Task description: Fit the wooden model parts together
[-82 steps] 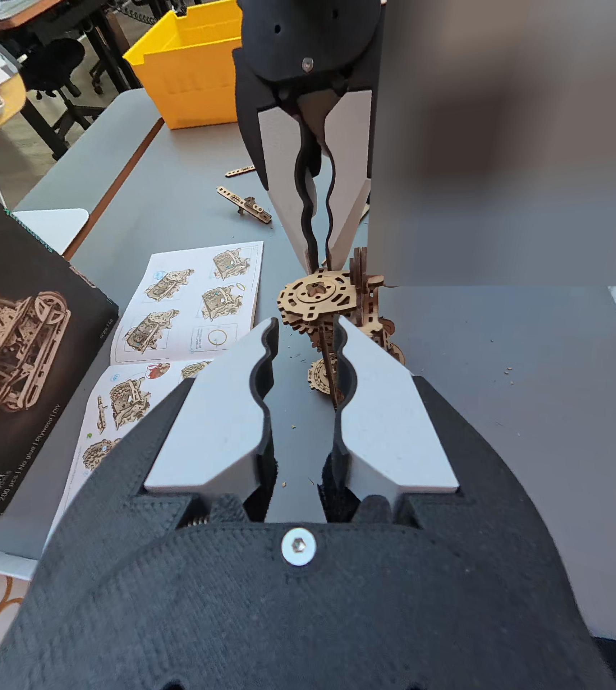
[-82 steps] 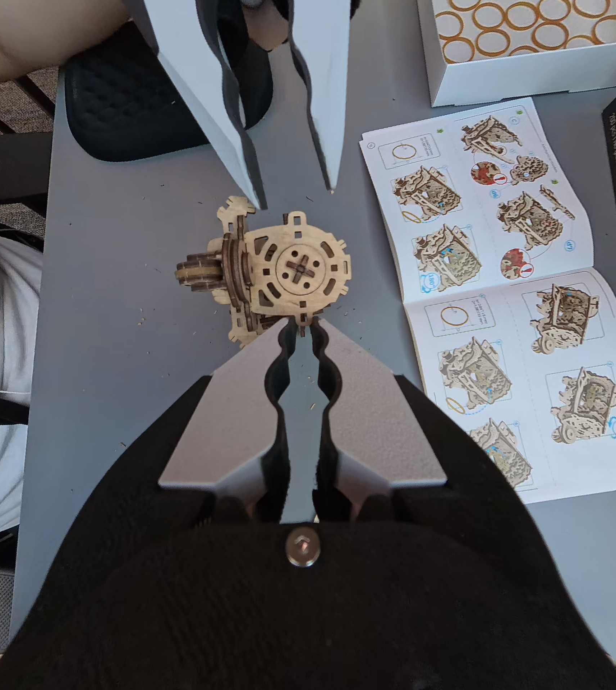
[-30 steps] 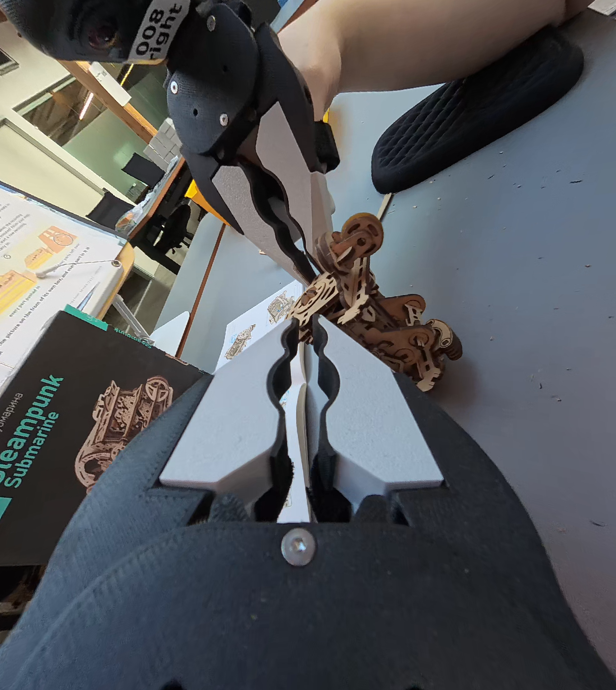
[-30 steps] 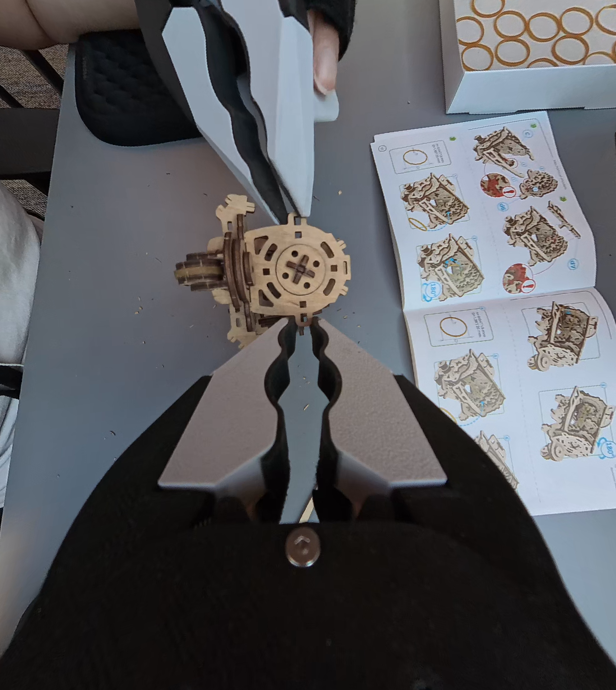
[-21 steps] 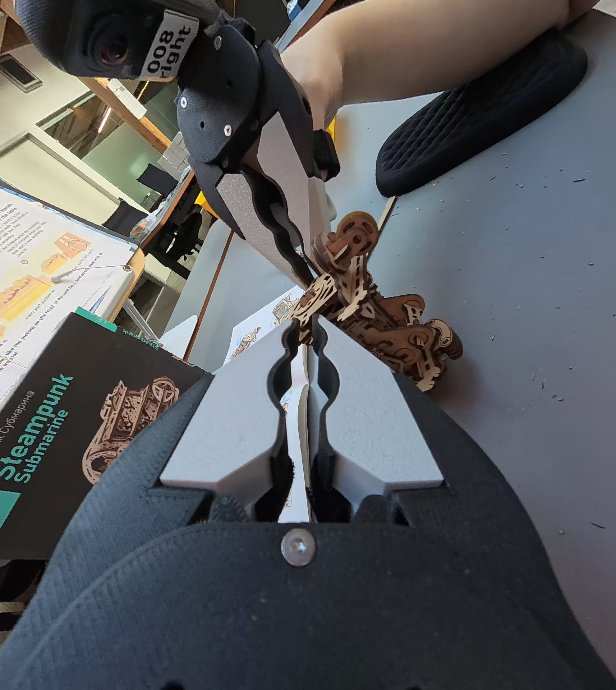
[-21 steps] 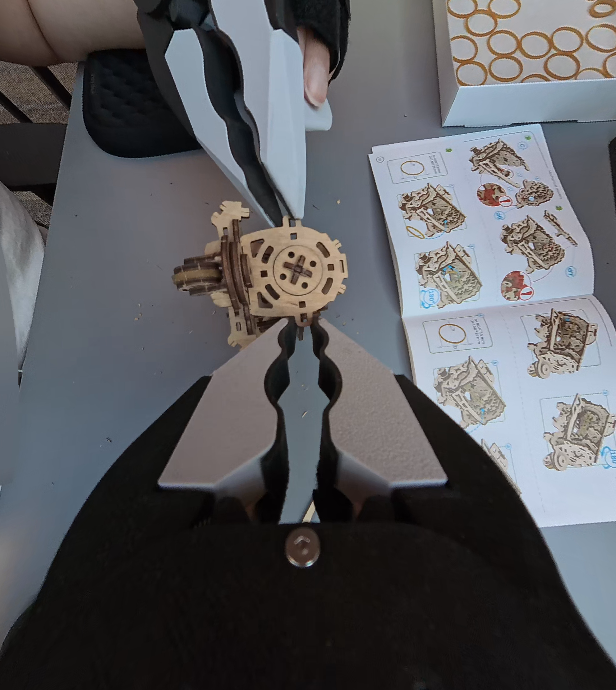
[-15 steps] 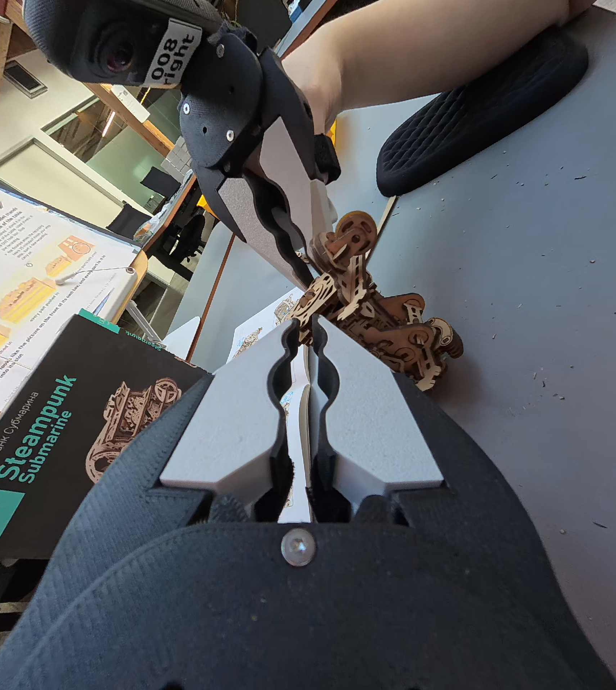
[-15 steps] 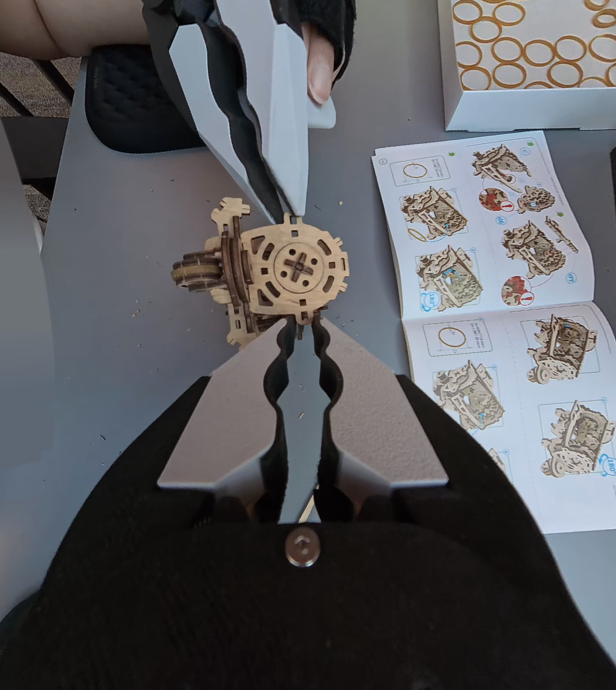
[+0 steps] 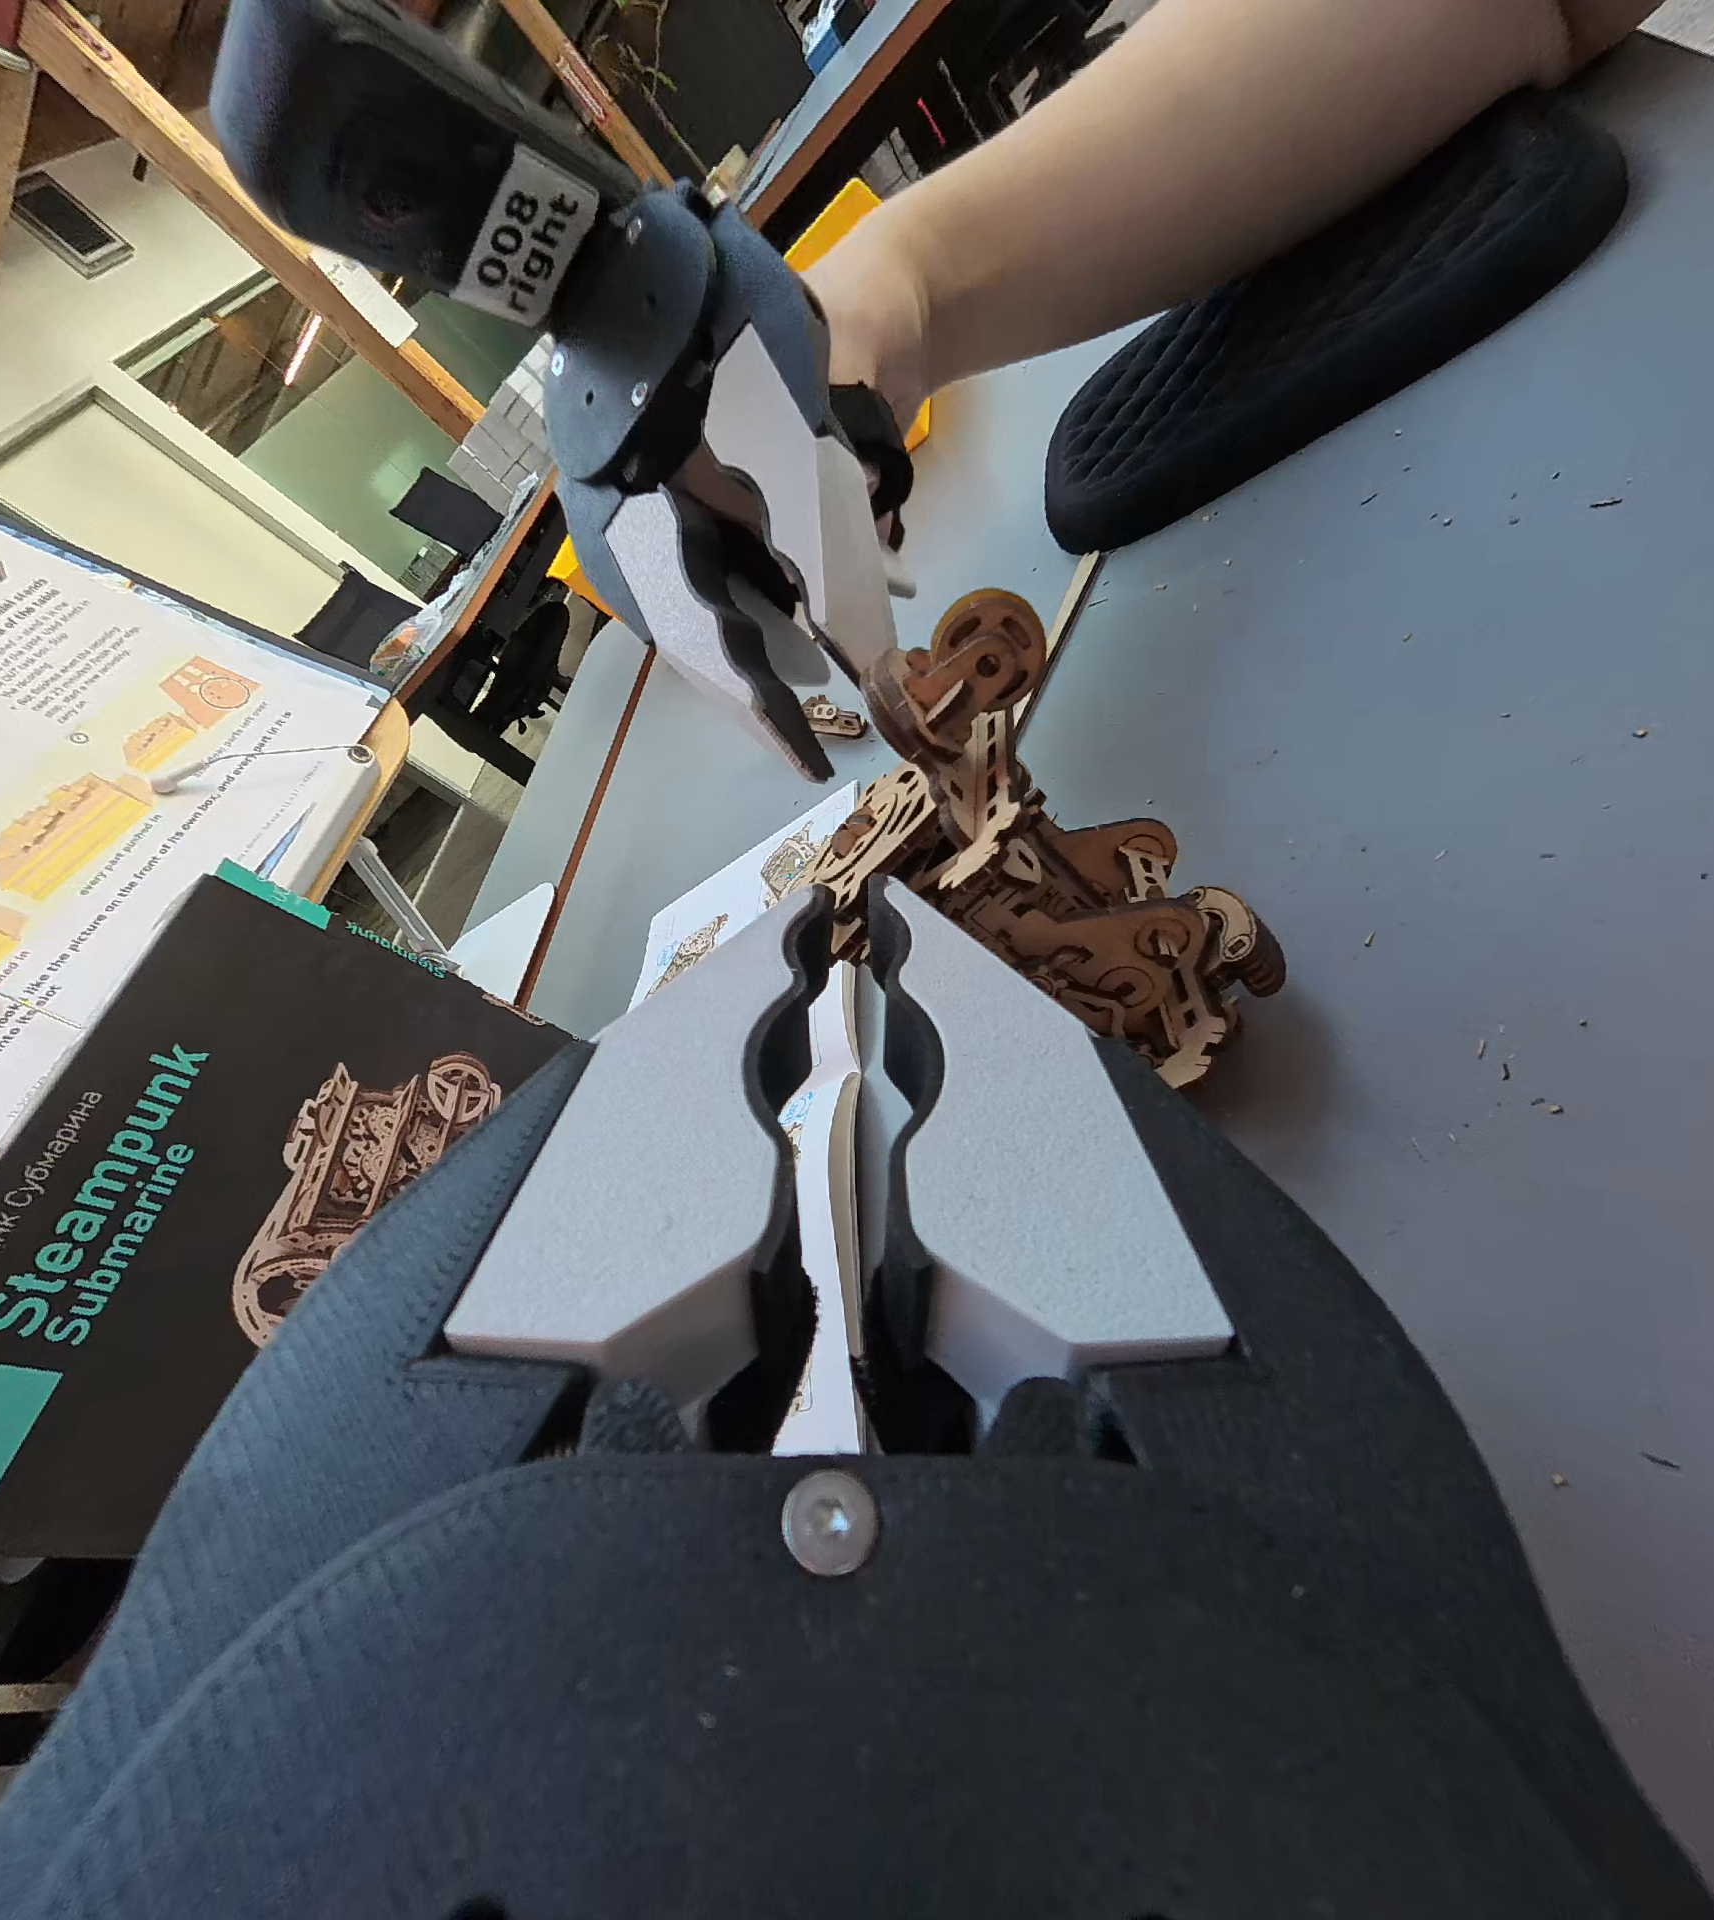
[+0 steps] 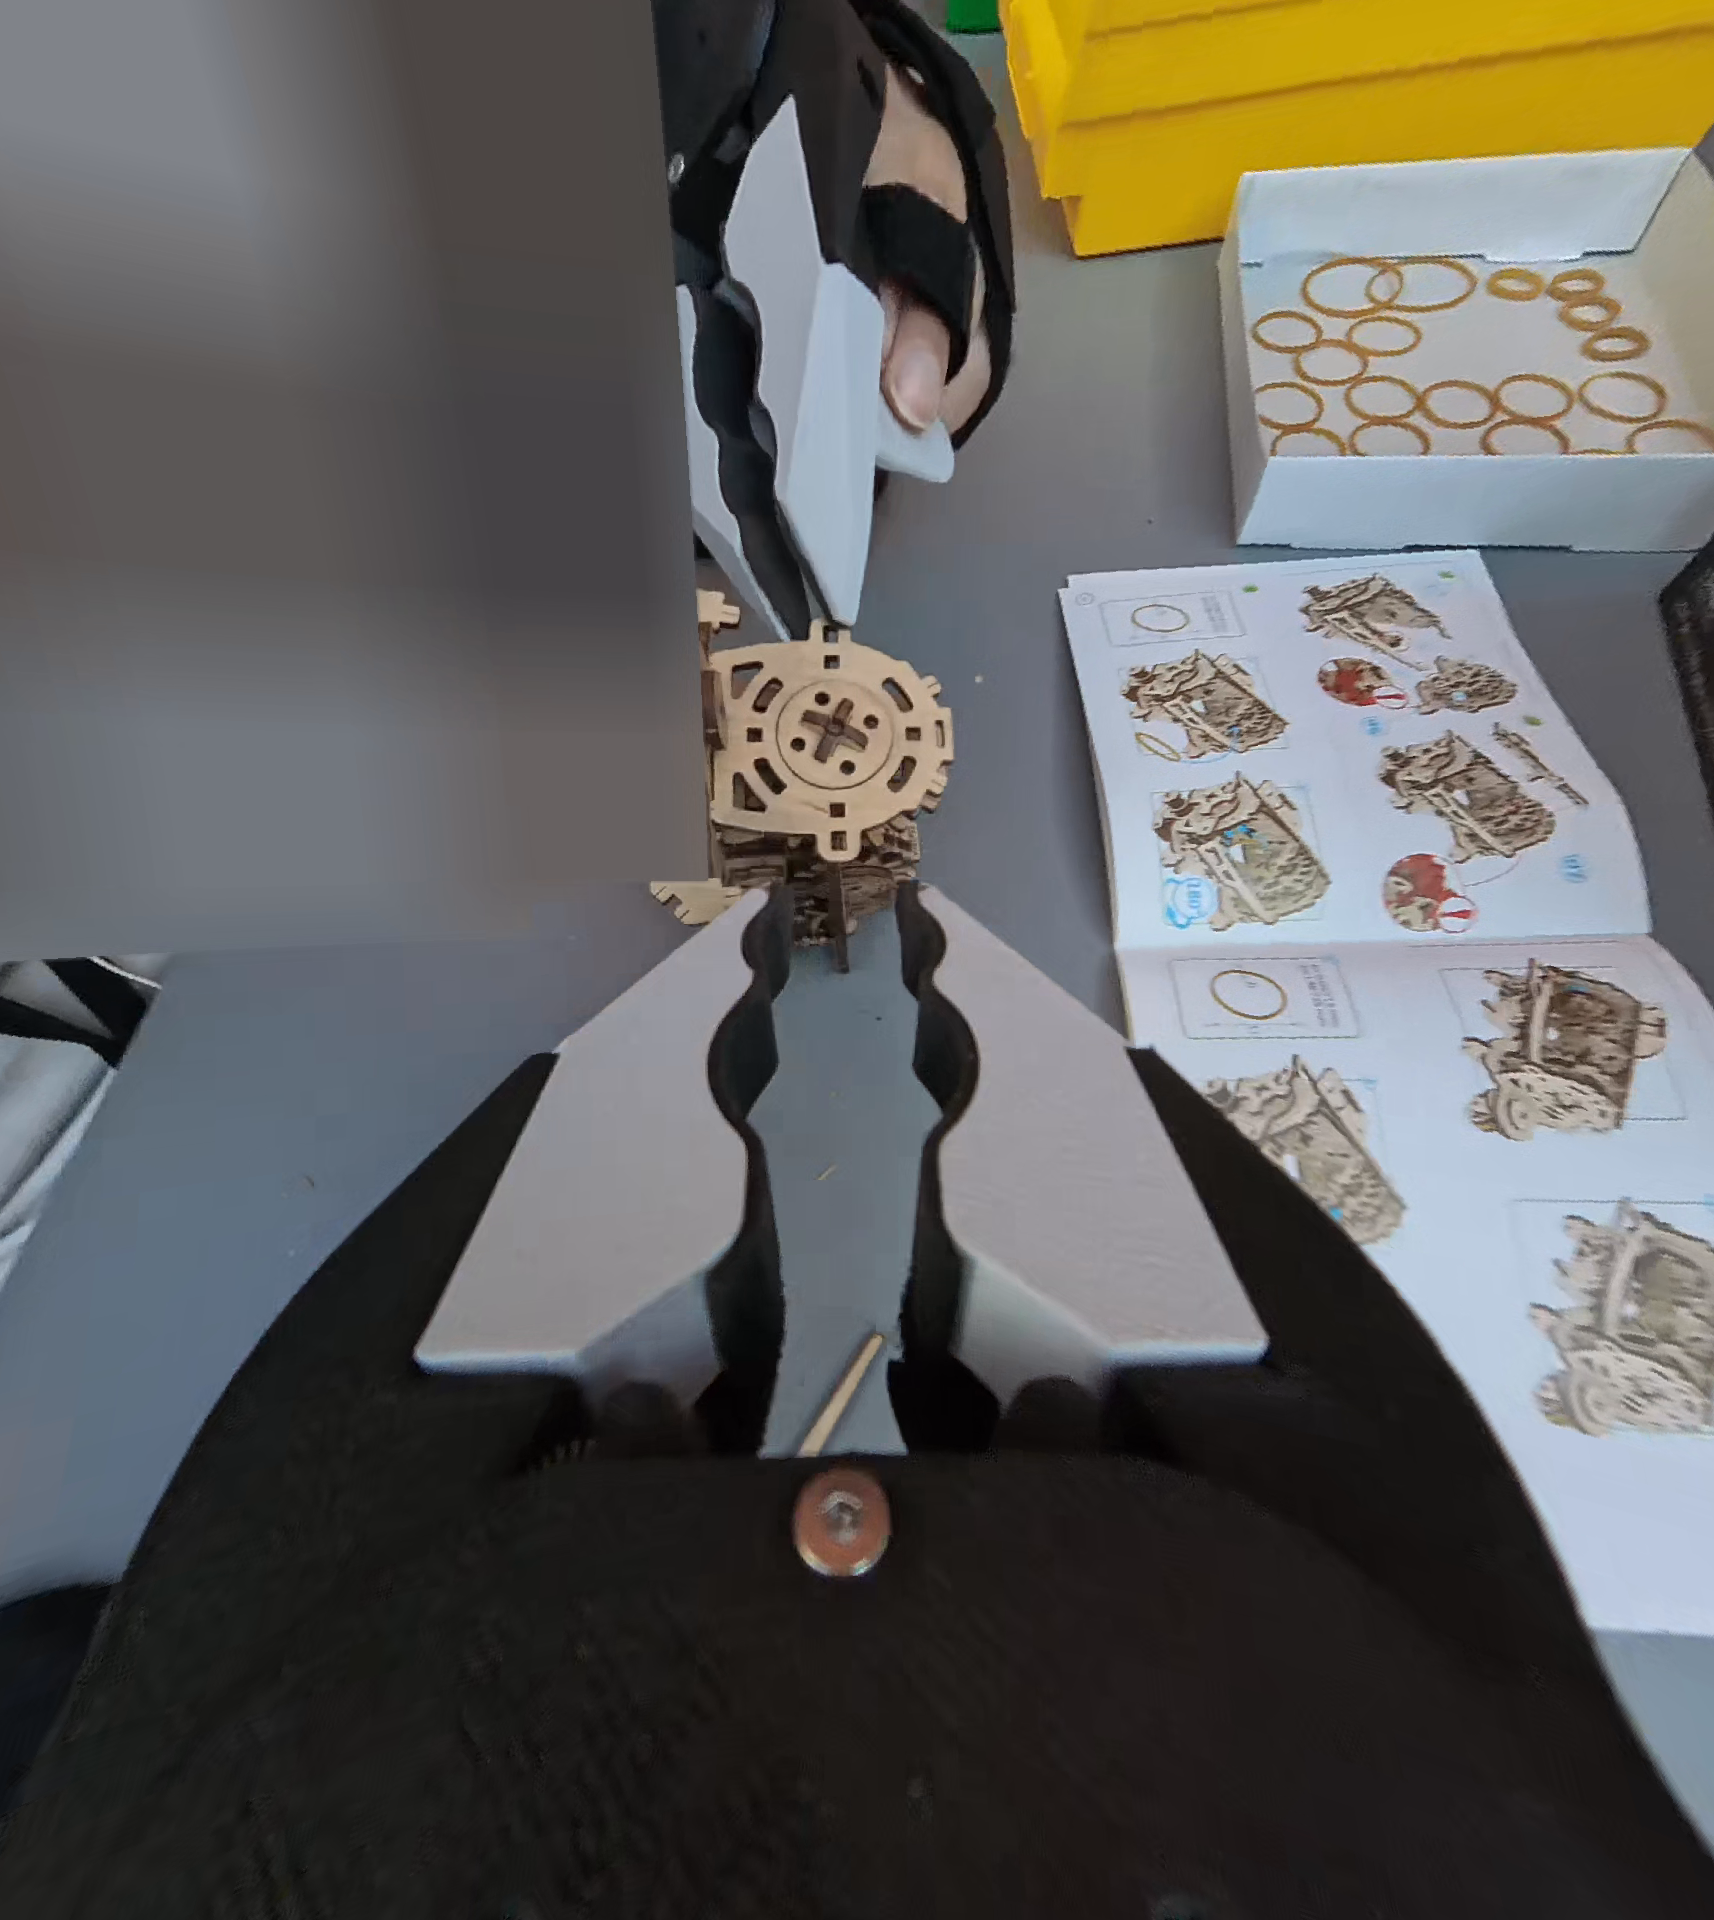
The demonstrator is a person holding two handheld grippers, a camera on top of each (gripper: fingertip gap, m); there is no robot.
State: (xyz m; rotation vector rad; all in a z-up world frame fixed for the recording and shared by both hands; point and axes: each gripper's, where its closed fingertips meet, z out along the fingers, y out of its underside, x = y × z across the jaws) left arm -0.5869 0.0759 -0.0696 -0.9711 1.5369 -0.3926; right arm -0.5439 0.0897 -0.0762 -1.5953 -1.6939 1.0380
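- The wooden model [image 10: 832, 769] lies on the grey table [image 9: 1455, 831] at frame centre in both wrist views, with its round gear-like face turned up toward the right wrist camera.
- The left gripper [image 9: 845, 914] pinches the model's near edge between nearly closed fingers.
- A second ago the right gripper [image 10: 837, 904] was pinching the model's rim; now its fingers are spread apart and, in the left wrist view, hang above the model's upper wheel.
- That release probably marks one press-fit as finished, though the seated joint itself is too small to confirm.
- The instruction booklet [image 10: 1352, 831] lies open at right.
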